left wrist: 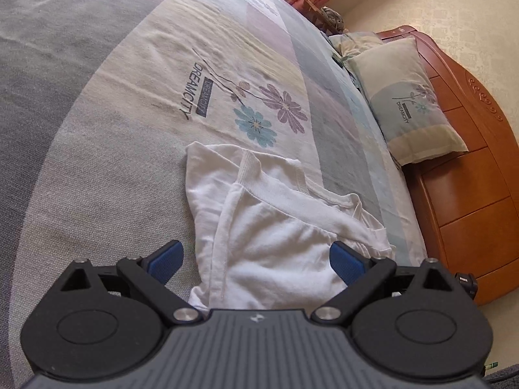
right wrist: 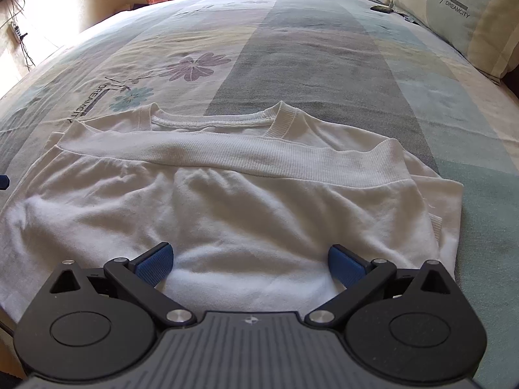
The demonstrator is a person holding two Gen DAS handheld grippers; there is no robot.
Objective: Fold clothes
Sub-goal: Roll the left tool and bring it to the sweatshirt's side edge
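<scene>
White soft cotton shirt (right wrist: 227,201), folded once, lies flat on flowery bed sheet (right wrist: 311,48), long side left-to-right across frame. Right gripper (right wrist: 248,264) wide, empty, over lower middle. Left gripper (left wrist: 256,264) wide, empty, at shirt's end.

The bedsheet (left wrist: 227,64) bears the word "DREAMCITY" in dark capitals beside its printed flowers, and just beside that a small dark label repeating "DREAMCITY" in lighter letters. From the right wrist view the same word shows on the sheet, next to the flowers. The pillow (right wrist: 454,6) also carries "DREAMCITY" under its flower print, with a small dark bar above it, too small to read.
</scene>
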